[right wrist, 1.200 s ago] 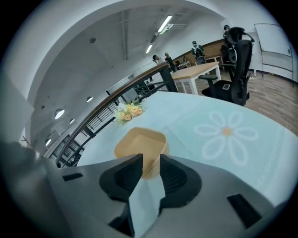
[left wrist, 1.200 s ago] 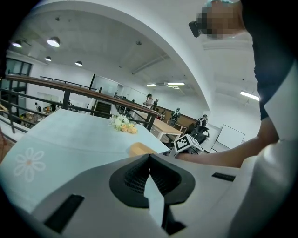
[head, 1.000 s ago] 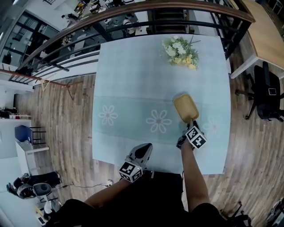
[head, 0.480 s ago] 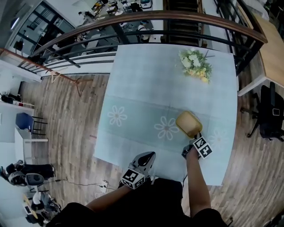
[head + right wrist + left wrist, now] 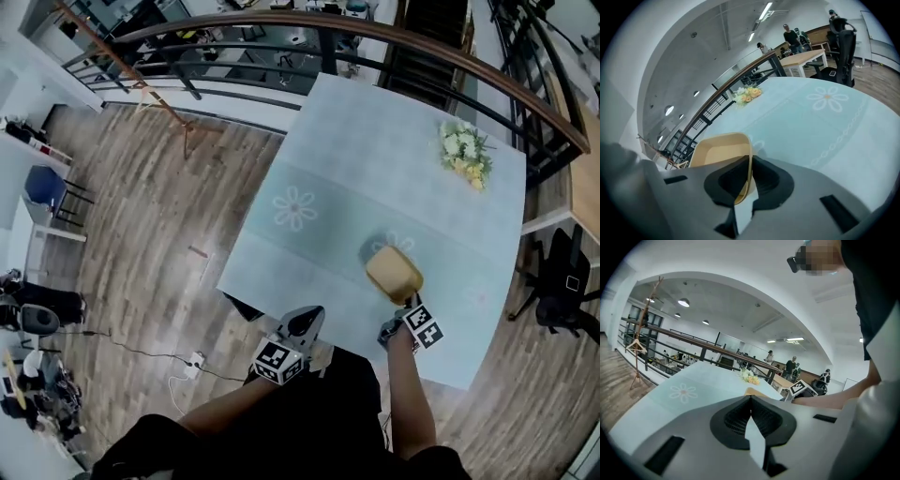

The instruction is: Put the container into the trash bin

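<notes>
Tan container (image 5: 394, 272) — shallow, rounded, open-topped | right claw (image 5: 406, 299) pinching its rim | left claw (image 5: 308, 316) closed, empty

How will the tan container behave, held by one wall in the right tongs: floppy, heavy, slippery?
Probably light: the container looks empty and thin-walled, held by one wall in the right tongs. That thin wall may flex under the pinch. Gripped off-centre over the table, it could tilt or slip if jerked.
</notes>
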The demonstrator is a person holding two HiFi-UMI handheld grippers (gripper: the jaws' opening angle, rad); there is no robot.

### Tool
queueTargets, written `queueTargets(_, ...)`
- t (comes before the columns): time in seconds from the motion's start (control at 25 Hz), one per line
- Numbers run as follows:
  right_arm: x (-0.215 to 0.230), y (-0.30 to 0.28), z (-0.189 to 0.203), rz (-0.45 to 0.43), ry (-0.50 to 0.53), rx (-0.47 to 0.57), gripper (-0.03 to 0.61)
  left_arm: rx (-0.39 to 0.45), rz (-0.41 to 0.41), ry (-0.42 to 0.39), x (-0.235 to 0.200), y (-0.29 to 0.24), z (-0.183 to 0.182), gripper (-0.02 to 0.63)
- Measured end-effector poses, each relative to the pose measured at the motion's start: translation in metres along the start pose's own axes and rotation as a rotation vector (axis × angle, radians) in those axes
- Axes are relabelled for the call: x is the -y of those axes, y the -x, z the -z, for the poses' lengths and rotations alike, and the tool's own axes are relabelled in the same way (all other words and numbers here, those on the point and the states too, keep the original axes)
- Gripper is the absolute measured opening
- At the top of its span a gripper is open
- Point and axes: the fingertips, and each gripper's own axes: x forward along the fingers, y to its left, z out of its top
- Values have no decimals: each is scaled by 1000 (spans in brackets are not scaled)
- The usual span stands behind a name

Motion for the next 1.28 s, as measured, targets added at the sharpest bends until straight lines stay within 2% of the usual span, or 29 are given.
queueTargets(0.2,-69,41,80,-52,103,-37,46,64,-33,-3,-34,81,-5,14)
queueTargets(0.36,-121,68,153,-99,148,-83,45,103,-89,42,-69,144,12,14)
queueTargets(0.56,-186,89,253,-163,247,-166,44,114,-127,14,-117,228,29,14)
queueTargets(0.68,-222,99,297,-201,315,-210,44,131,-168,45,-145,275,37,14)
queueTargets(0.92,-269,103,366,-264,451,-314,44,216,-328,110,-196,349,47,14)
queueTargets(1.08,-296,110,403,-303,527,-367,44,275,-451,183,-217,393,58,14)
queueTargets(1.16,-307,106,418,-322,541,-397,44,296,-497,213,-226,406,65,14)
queueTargets(1.28,-322,105,435,-345,507,-447,44,317,-539,243,-238,420,67,14)
